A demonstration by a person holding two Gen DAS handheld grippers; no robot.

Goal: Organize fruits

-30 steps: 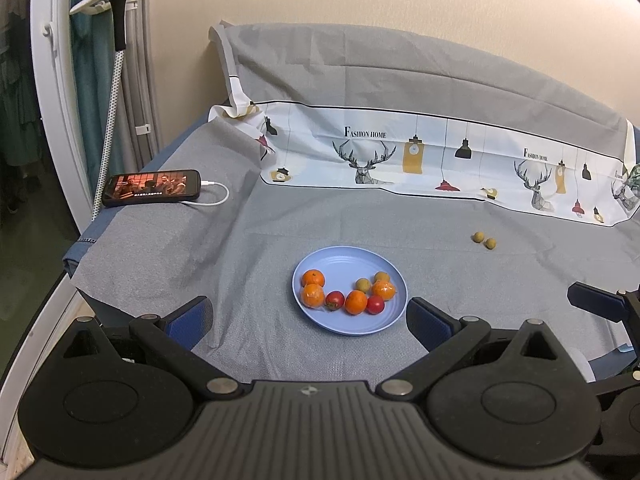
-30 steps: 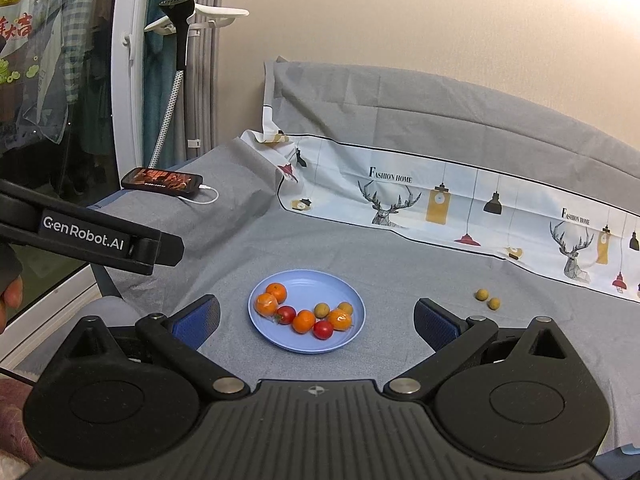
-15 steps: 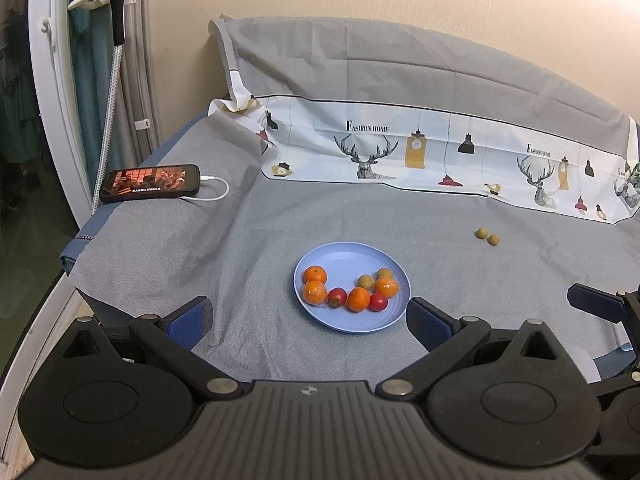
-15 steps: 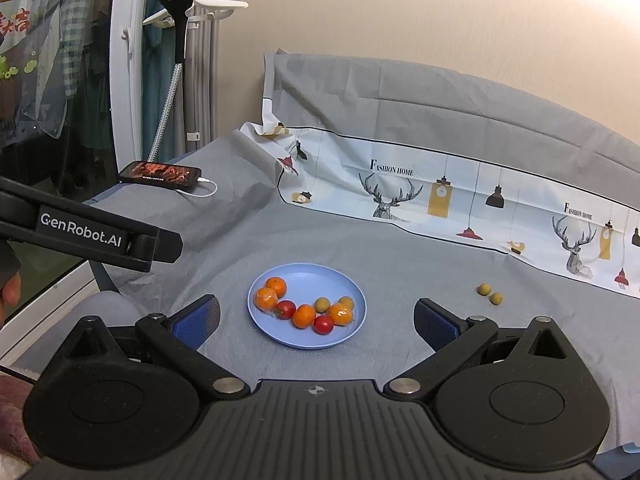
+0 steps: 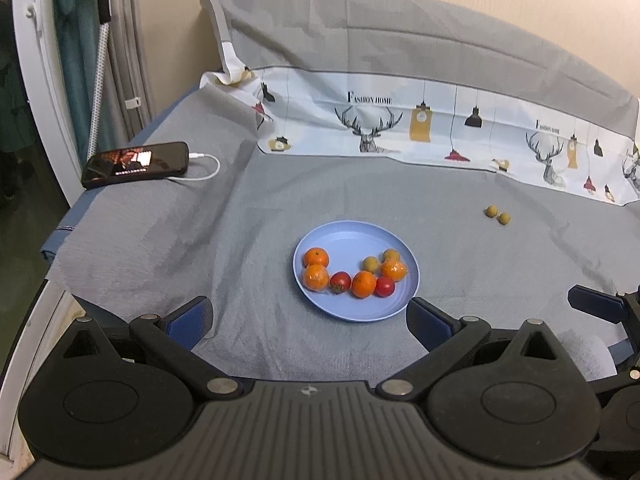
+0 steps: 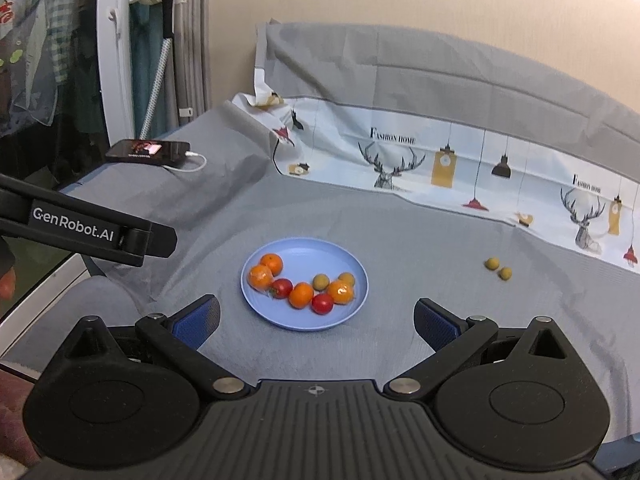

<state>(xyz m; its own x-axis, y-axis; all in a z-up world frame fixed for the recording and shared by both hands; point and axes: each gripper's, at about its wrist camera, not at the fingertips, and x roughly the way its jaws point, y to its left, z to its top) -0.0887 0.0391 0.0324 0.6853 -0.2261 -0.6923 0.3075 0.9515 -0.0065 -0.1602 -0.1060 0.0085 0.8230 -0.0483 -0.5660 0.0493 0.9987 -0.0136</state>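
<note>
A light blue plate (image 5: 356, 236) (image 6: 304, 250) sits on the grey cloth and holds several fruits: oranges (image 5: 316, 258) (image 6: 272, 264), red tomatoes (image 5: 341, 282) (image 6: 322, 304) and small yellow-green fruits (image 5: 371, 265) (image 6: 321, 281). Two more small yellow-green fruits (image 5: 497, 215) (image 6: 498, 268) lie loose on the cloth, right of the plate. My left gripper (image 5: 308, 318) hangs open just in front of the plate, holding nothing. My right gripper (image 6: 316, 320) is also open and empty, in front of the plate. A right fingertip (image 5: 592, 304) shows at the left view's right edge.
A phone (image 5: 136, 164) (image 6: 148, 151) with a white cable lies at the cloth's far left corner. A printed white strip (image 5: 420, 128) runs along the back under the raised grey fabric. The cloth's left edge (image 5: 56, 240) drops off beside a white frame. The left gripper's body (image 6: 88, 232) crosses the right view.
Both cameras have edged slightly forward and tilted, so the plate sits a little higher in view. Nothing was picked up or put down; both grippers remain open.
</note>
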